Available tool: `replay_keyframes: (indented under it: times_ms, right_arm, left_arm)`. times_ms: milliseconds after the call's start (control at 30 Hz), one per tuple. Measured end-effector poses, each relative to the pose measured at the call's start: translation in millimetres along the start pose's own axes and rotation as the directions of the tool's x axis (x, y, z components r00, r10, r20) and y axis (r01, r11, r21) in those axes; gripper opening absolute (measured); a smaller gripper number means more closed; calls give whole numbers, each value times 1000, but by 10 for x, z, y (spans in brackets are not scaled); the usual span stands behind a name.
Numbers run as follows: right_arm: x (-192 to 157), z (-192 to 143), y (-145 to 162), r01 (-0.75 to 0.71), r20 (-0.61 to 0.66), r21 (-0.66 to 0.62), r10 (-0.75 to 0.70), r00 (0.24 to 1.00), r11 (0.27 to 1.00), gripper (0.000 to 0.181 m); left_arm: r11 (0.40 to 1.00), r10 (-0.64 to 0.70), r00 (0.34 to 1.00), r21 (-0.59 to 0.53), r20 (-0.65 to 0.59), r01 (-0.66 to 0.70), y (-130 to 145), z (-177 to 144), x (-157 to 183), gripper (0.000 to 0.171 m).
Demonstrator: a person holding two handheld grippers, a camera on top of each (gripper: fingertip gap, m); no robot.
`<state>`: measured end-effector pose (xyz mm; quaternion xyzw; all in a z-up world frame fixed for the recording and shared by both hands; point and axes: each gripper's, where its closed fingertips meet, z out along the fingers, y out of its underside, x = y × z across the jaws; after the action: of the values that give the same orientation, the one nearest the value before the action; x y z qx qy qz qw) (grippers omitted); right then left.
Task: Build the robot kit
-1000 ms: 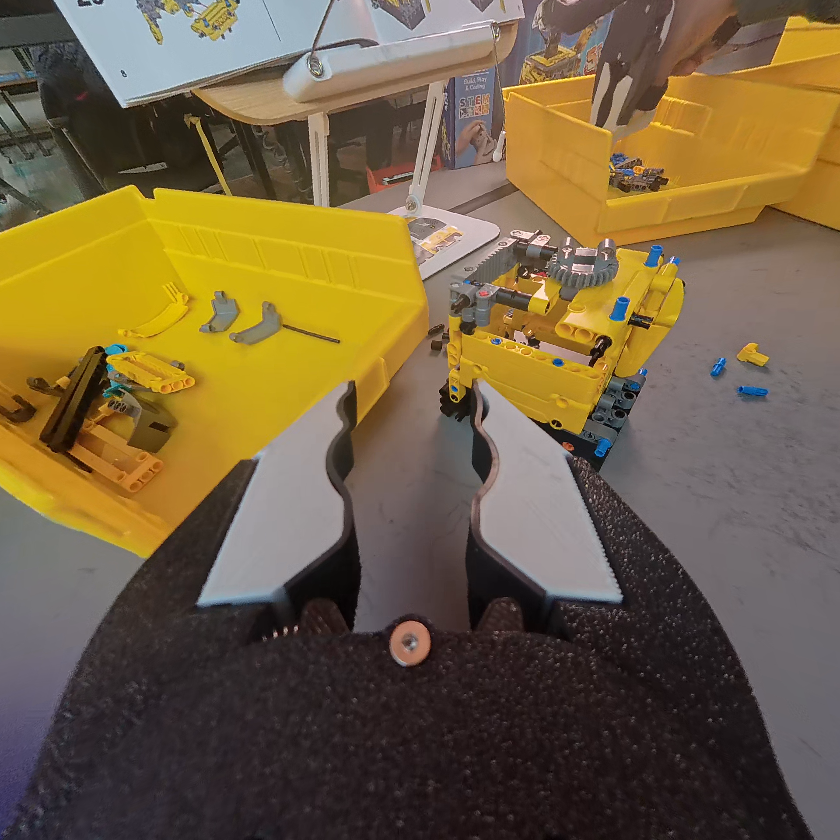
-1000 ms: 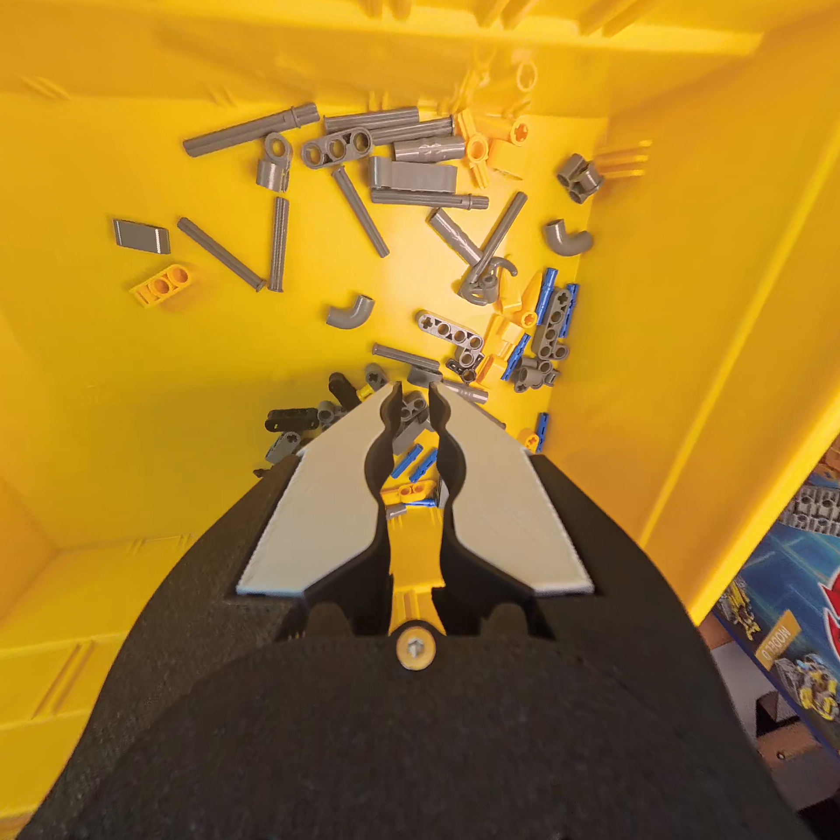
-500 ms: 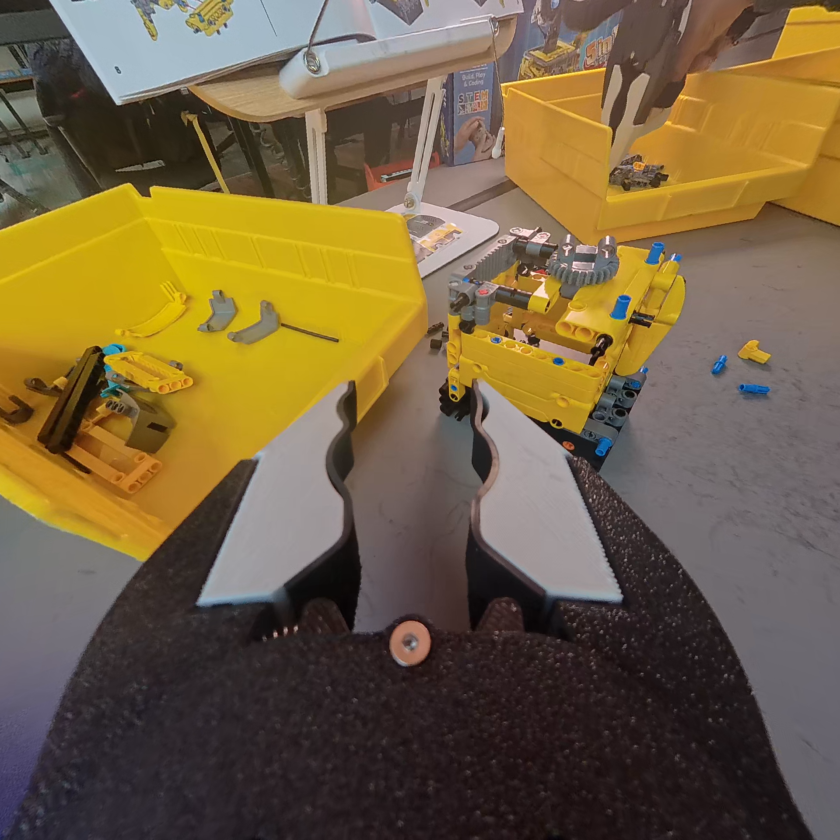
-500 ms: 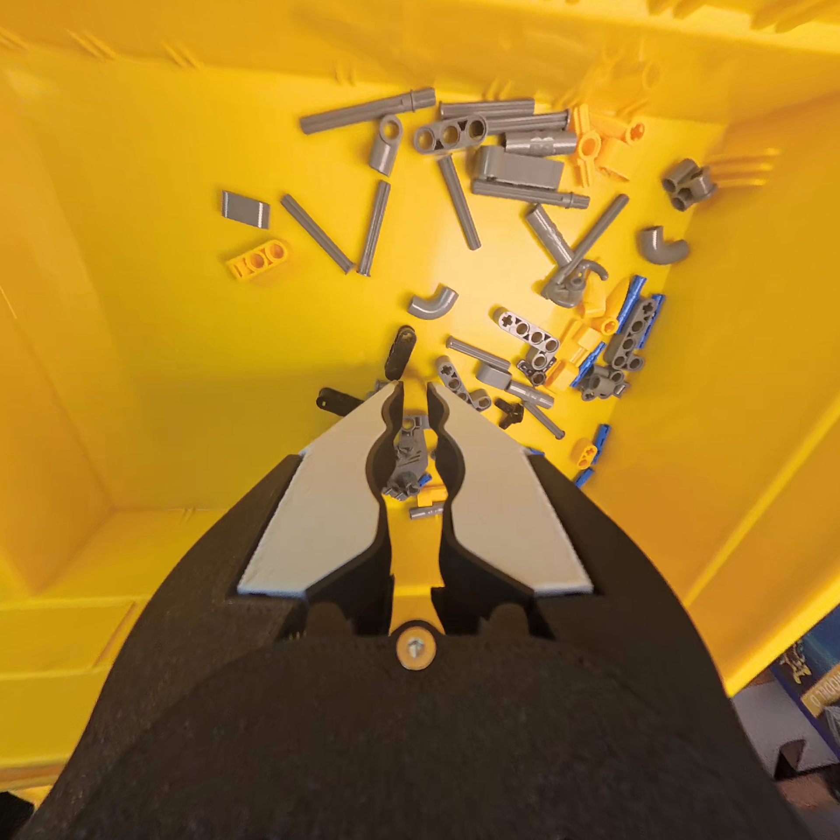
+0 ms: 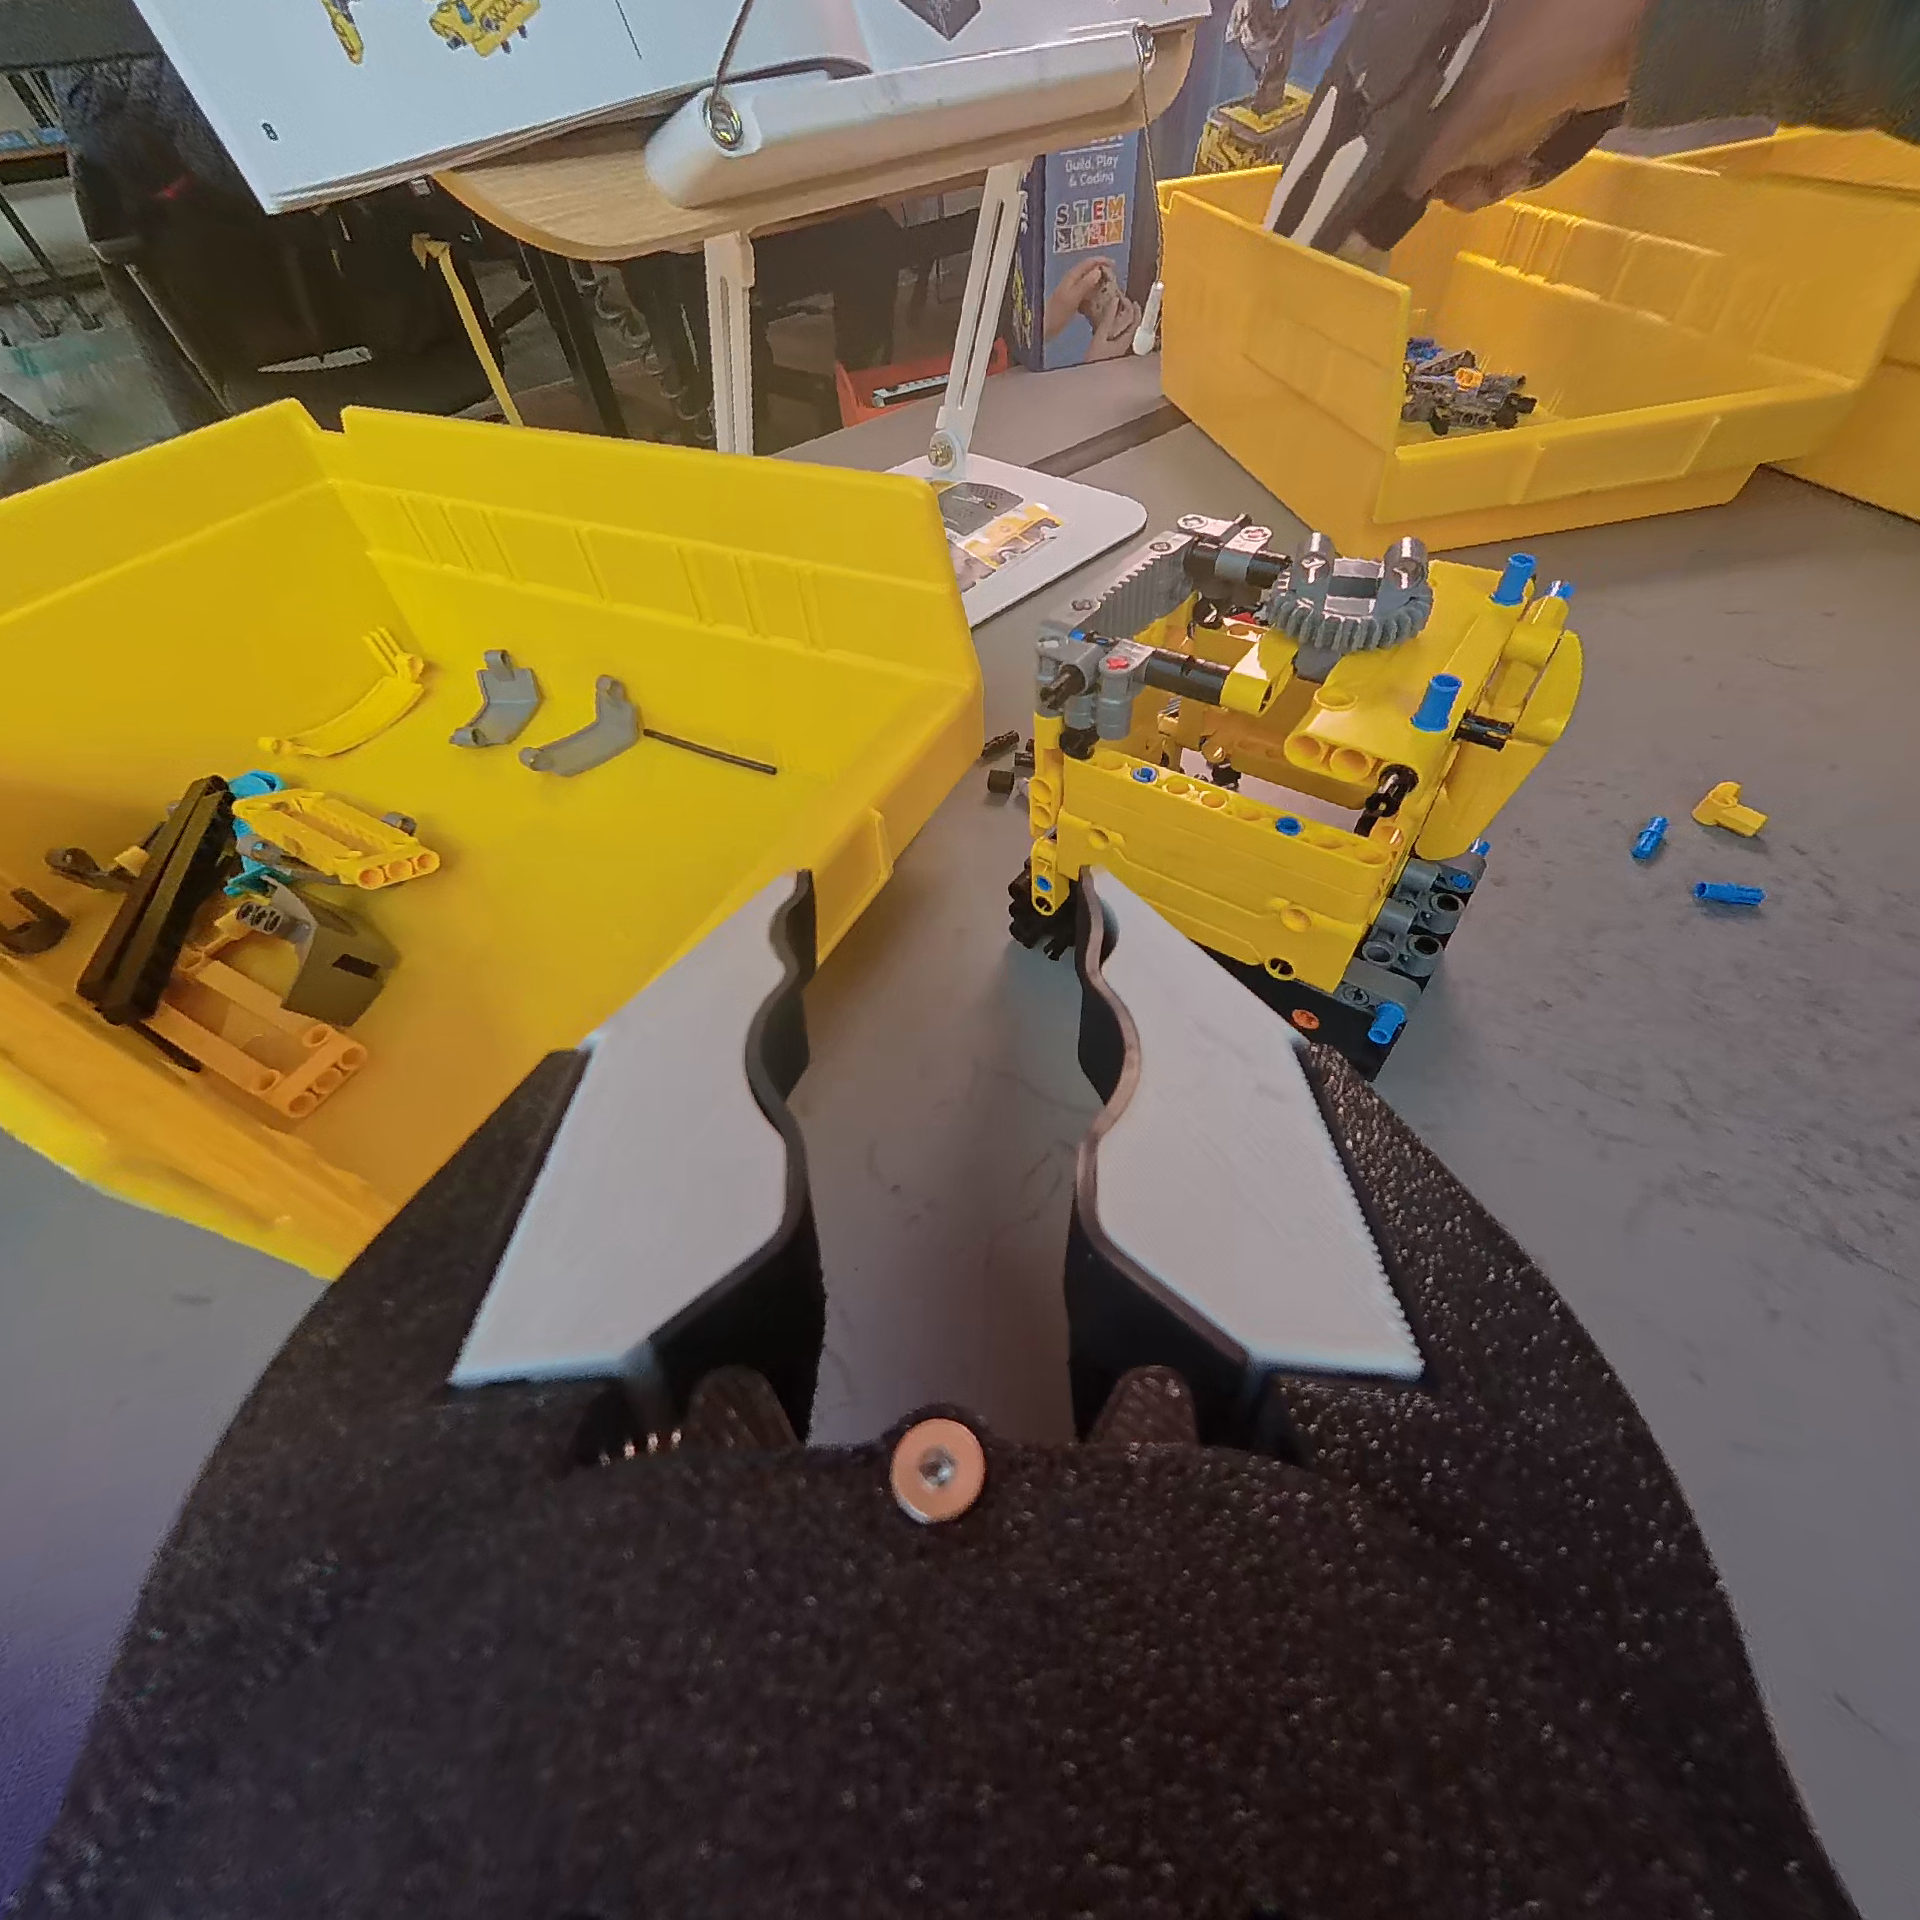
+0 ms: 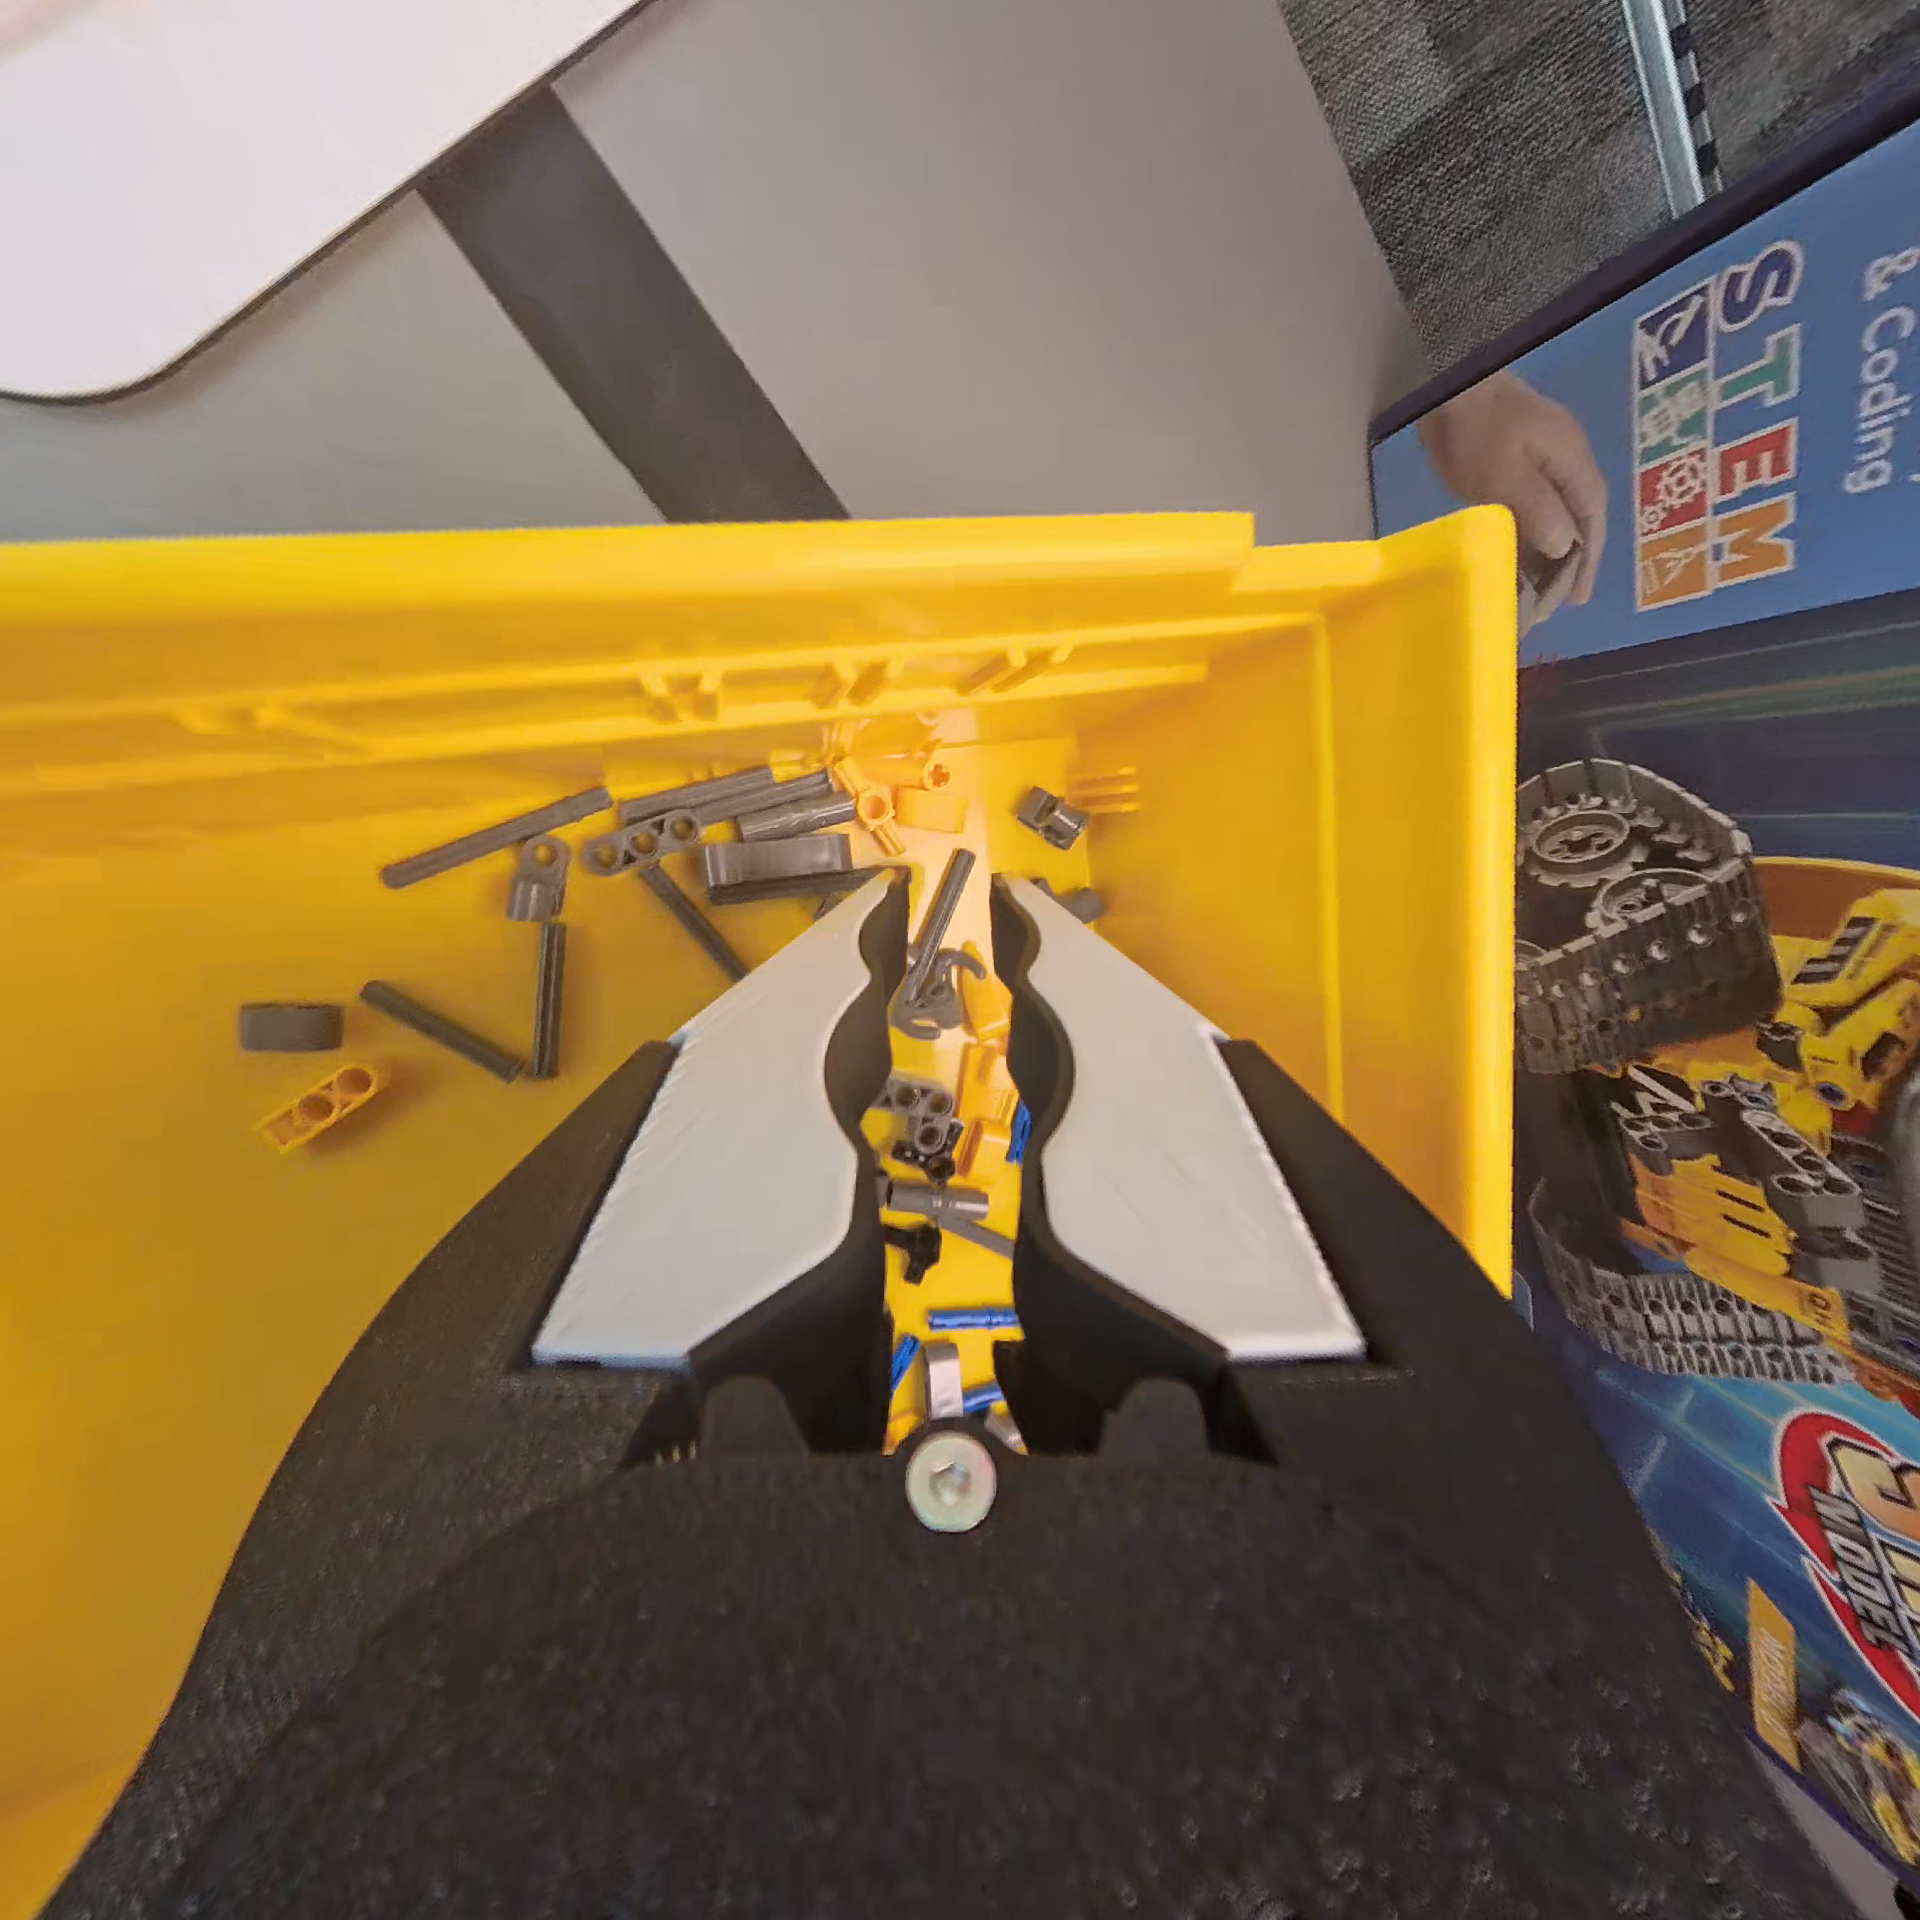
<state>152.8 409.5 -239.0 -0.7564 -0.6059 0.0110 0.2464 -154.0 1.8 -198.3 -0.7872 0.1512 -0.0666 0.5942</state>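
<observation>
Yellow brick vehicle (image 5: pixel 1288 790) sits just beyond the left gripper (image 5: pixel 940 904), fingers apart and empty; right gripper (image 6: pixel 940 883), fingers narrowly apart, hangs over a yellow parts bin (image 6: pixel 208 1195).

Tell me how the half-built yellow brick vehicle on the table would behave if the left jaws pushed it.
The yellow brick vehicle looks rigid and boxy, so it would probably slide on the smooth grey table, not roll. Its protruding blue pins and top gear may pop loose.

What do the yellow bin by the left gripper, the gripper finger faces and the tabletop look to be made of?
Yellow bin: looks like moulded plastic, glossy, with ribbed walls and soft reflections. Left gripper fingers: probably 3D-printed plastic, matte pale grey with fine layer lines, on black backing. Table: smooth matte grey surface with faint scuffs; material unclear, perhaps laminate.
</observation>
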Motion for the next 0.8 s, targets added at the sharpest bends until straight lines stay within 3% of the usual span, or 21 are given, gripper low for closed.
replay_keyframes:
  times_ms: [200, 533, 800]
  right_arm:
    - [-56, 230, -3, 0, 49, -34, 1, 999, 999, 13]
    - [-279, 206, 71, 80, 122, -58, -72, 990, 995, 11]
    - [-176, 277, 12, -20, 180, -43, 27, 983, 999, 12]
  left_arm:
    - [1000, -16, 1000, 3, 3, 16, -2, -4, -26, 49]
    - [1000, -25, 1000, -9, -11, 25, 15, 18, -25, 49]
    - [1000, -28, 1000, -9, -6, 28, 17, 16, -35, 49]
